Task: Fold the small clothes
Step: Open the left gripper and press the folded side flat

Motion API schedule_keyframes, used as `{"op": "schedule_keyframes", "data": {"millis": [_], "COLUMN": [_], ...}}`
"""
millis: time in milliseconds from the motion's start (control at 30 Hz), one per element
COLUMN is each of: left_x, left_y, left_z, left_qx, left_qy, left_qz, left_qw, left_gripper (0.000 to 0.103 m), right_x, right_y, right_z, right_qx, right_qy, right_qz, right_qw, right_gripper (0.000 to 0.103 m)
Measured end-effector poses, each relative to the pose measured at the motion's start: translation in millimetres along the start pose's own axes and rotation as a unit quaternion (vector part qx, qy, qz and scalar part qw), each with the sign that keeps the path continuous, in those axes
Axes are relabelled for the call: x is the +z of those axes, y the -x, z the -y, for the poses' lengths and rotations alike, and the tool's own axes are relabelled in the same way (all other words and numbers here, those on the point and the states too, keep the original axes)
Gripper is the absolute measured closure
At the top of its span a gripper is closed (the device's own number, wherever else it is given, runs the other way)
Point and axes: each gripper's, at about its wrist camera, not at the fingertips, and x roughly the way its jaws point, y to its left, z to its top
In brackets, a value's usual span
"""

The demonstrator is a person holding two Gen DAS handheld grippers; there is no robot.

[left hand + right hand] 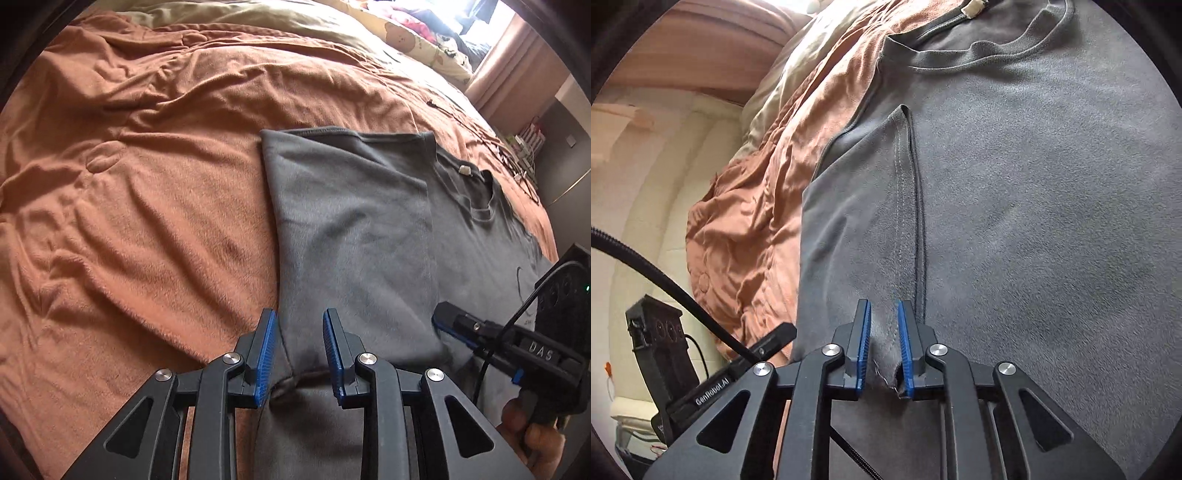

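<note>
A grey T-shirt (351, 221) lies flat on an orange-brown blanket (147, 184), its collar (484, 199) toward the far right. The shirt's left side is folded over, giving a straight edge. My left gripper (300, 314) stands over that folded edge near the bottom. Its jaws are apart, with bunched grey cloth lying loose between them. In the right wrist view the T-shirt (1034, 184) fills the frame, and my right gripper (884, 304) is shut on the stitched hem of the sleeve (857, 203). From the left wrist view, the right gripper (454, 321) rests low on the shirt.
The blanket (746, 206) is rumpled all around the shirt. An olive sheet (258, 18) and a bear-print pillow (424, 40) lie at the far end. Thin cables (517, 162) trail along the bed's right edge. A person's hand (528, 439) holds the right gripper's handle.
</note>
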Motion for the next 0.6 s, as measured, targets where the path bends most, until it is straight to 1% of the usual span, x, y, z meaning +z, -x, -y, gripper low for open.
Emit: {"op": "schedule_keyframes", "data": {"millis": [67,233,267,300,367,433,467,500,567,600], "left_x": [-8,-25,-27,-29,-32,-32,-33,-33,-32,-33], "left_y": [-2,-2,-3,-3,-2,-1,-1,0,2,4], "left_z": [-4,-12,-13,-14,-17,-18,-17,-16,-14,-12], "left_qx": [0.001,-0.003,-0.001,-0.001,-0.002,0.001,0.005,0.013,0.025,0.029], "left_qy": [0.002,0.008,0.009,0.01,0.014,0.019,0.021,0.022,0.021,0.019], "left_qz": [-0.01,-0.018,-0.02,-0.018,-0.014,-0.011,-0.011,-0.01,-0.005,-0.003], "left_qw": [0.9999,0.9998,0.9998,0.9998,0.9998,0.9998,0.9997,0.9996,0.9994,0.9994], "left_gripper": [0.075,0.075,0.077,0.085,0.089,0.09,0.09,0.09,0.09,0.09], "right_x": [-4,-14,-15,-16,-19,-21,-21,-21,-20,-20], "right_y": [0,0,0,1,5,11,14,19,28,33], "right_z": [-2,-9,-10,-11,-10,-11,-12,-12,-12,-13], "right_qx": [0.0,-0.011,-0.015,-0.016,-0.015,-0.034,-0.048,-0.054,-0.04,-0.04], "right_qy": [0.002,0.014,0.016,0.016,0.012,0.02,0.026,0.026,0.014,0.013], "right_qz": [-0.007,-0.016,-0.016,-0.015,-0.014,-0.012,-0.01,-0.007,-0.002,0.0], "right_qw": [1.0,1.0,1.0,1.0,1.0,0.999,0.998,0.998,0.999,0.999], "right_gripper": [0.094,0.096,0.096,0.096,0.096,0.096,0.096,0.096,0.095,0.095]}}
